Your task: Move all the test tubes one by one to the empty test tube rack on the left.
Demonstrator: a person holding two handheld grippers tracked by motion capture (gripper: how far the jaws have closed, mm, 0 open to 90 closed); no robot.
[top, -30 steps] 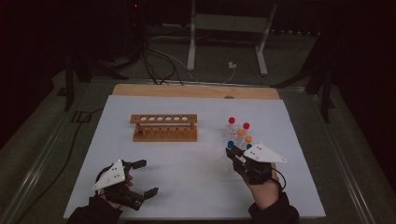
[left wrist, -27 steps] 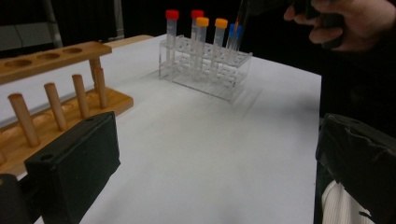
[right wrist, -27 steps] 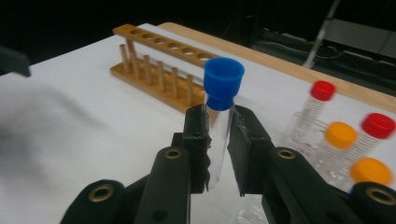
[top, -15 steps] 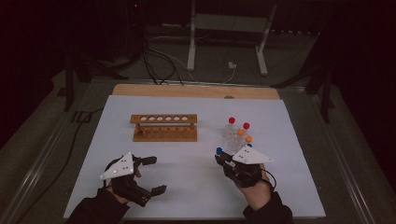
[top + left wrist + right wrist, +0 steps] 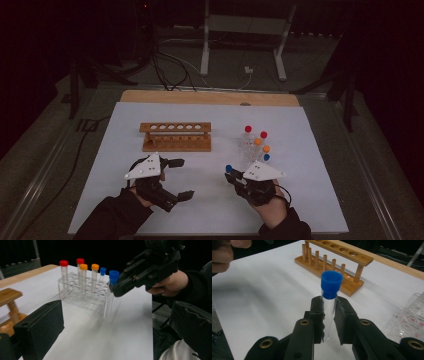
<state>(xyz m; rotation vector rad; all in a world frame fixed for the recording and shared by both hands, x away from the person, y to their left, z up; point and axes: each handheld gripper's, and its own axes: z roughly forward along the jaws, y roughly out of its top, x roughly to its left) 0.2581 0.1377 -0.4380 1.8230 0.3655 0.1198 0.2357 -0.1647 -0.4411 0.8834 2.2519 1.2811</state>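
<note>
Wooden rack (image 5: 175,136) beyond held tube (image 5: 330,302)

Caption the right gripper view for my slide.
Right claw grips a blue-capped tube upright, wooden rack beyond.

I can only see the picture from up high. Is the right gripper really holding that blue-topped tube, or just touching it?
Observer: Holding it. In the right gripper view, the right gripper has its fingers clamped on the glass of the tube, just under the blue cap.
Operator: Is there anything inside?
Observer: No, the glass looks clear and empty up close.
Operator: Is it standing straight?
Observer: Nearly. The left gripper view shows it leaning a little, outside the clear rack and next to its corner.
</note>
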